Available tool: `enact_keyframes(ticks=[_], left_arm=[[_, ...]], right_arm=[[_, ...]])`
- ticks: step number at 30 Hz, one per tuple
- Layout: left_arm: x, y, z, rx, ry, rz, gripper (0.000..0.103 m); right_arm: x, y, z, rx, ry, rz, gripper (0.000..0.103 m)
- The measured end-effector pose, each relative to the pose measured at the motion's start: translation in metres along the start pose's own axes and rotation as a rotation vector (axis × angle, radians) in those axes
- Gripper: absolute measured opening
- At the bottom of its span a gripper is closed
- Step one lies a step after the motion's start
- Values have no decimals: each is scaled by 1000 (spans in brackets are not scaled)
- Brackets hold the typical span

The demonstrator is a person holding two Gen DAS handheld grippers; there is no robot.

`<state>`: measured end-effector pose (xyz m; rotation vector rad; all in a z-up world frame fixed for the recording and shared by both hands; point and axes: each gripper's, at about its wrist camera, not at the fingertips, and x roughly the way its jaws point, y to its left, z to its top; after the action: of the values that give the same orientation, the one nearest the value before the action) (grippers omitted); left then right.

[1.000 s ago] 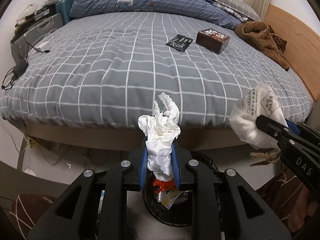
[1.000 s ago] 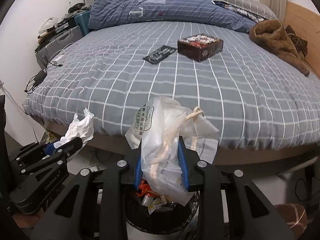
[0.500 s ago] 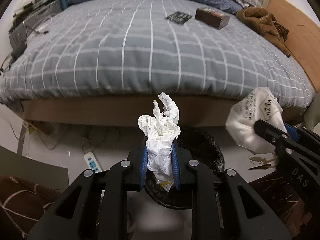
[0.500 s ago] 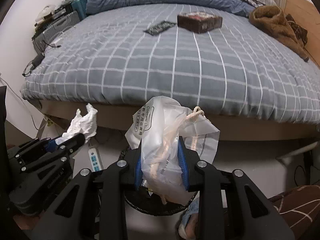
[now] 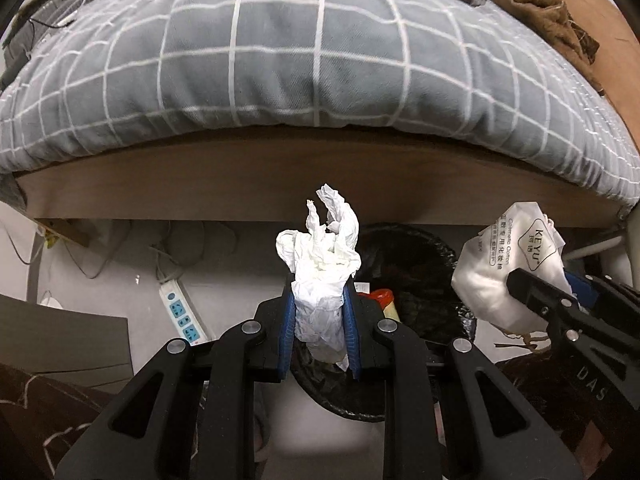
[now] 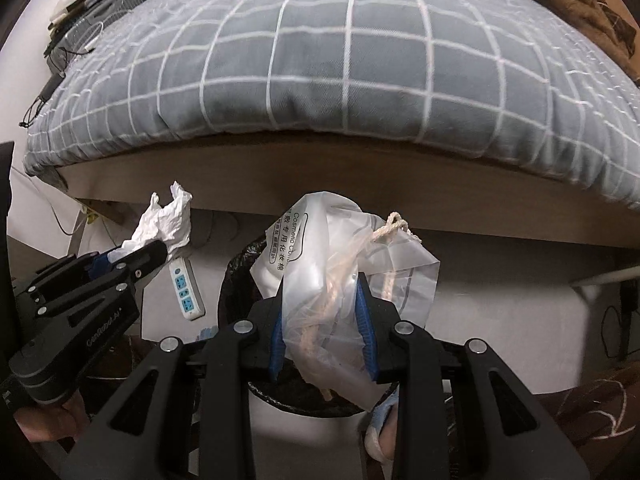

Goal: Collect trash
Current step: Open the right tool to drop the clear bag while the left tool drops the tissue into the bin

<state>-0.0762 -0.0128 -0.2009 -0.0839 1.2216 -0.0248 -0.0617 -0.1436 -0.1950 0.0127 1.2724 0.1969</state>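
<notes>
Left gripper [image 5: 320,312] jaws clamp tissue [image 5: 322,264]; right gripper [image 6: 322,320] jaws clamp plastic bag [image 6: 340,280], hiding bin [image 6: 236,276] contents.

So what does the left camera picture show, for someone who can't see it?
The left gripper pinches a crumpled white tissue between its blue fingers, above a black-lined trash bin on the floor beside a bed. At the right, the right gripper holds a white plastic bag.
</notes>
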Motion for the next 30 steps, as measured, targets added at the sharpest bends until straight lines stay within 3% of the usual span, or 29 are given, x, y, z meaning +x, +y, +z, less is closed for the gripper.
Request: enact_keyframes(ticks=[14,22,30], left_arm=[[28,21,7,-38,47,13,20],[24,12,9,-18,41,-1,20],[28,-17,8,38,48,-28,20]], right_arm=[[42,11,5,-37,76,3,36],[31,3,6,-54,49,-12,59],[12,-31,1,-4,3,-52,82]])
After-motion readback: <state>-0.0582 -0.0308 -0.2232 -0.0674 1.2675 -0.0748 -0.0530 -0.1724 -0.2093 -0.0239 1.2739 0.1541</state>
